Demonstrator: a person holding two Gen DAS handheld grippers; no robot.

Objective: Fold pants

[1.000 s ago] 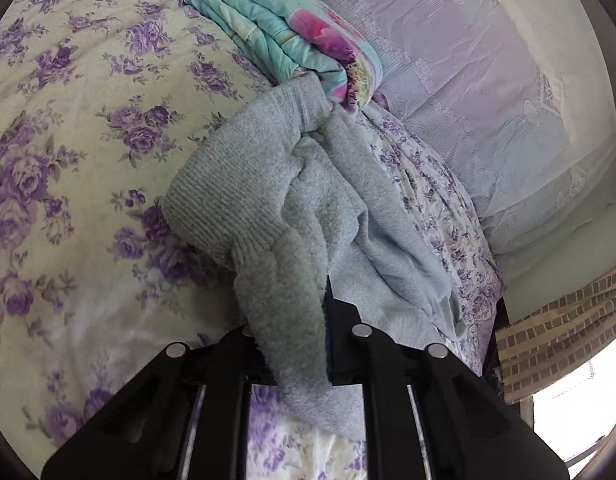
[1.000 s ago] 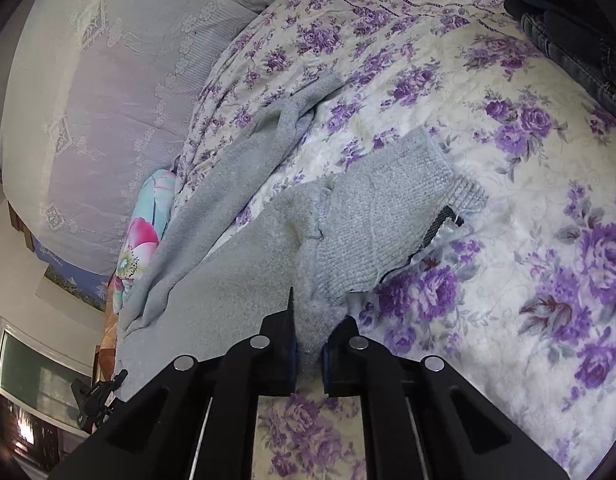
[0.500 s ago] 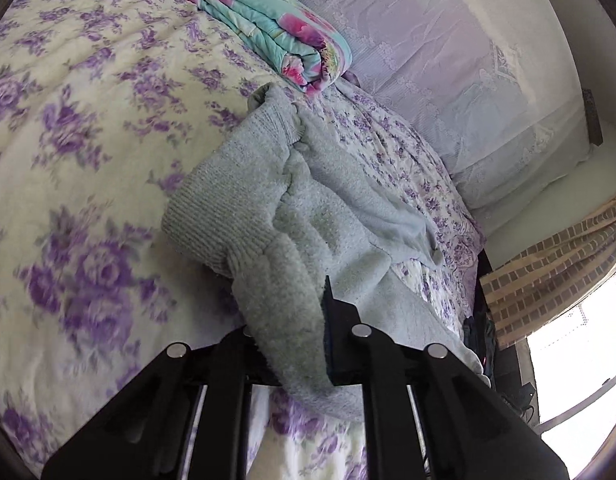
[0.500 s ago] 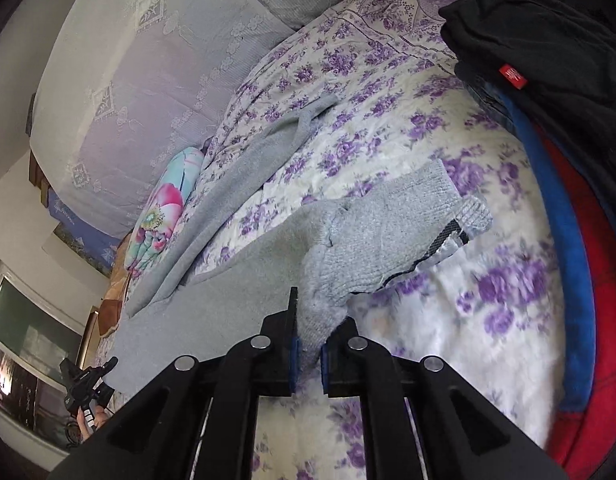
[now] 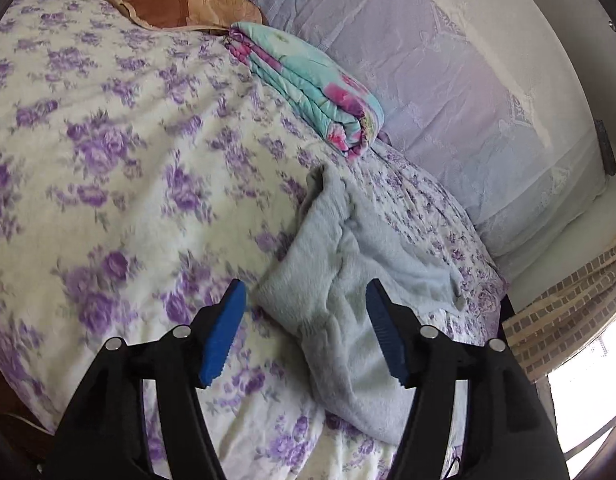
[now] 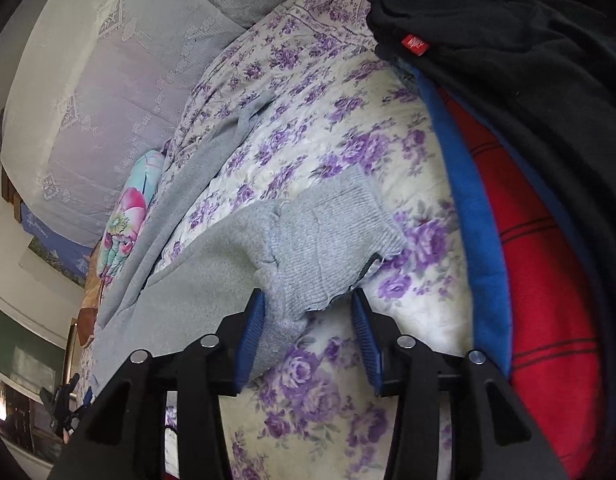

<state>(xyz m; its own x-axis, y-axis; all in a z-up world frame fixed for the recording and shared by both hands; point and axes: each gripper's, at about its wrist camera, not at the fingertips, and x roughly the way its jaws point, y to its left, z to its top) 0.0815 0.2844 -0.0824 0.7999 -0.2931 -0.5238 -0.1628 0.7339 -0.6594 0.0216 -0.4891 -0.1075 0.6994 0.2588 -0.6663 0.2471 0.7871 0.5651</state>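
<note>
Both tongs, left (image 5: 306,334) and right (image 6: 308,338), are opening, letting go of the grey pants (image 6: 212,280) lying on the flowered bedspread (image 5: 108,200) (soft, limp knit, likely best pinched at the ribbed waistband (image 6: 339,236), toward one o'clock).

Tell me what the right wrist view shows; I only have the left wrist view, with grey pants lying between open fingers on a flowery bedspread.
Observer: The right gripper is opening too; the ribbed waistband of the pants lies between its fingers, pads not pressing it.
Operator: Anything beside the pants there?
Observer: A pile of clothes along the right edge: black garment over blue and red cloth.
Operator: And the legs?
Observer: One leg stretches away toward the folded quilt.
</note>
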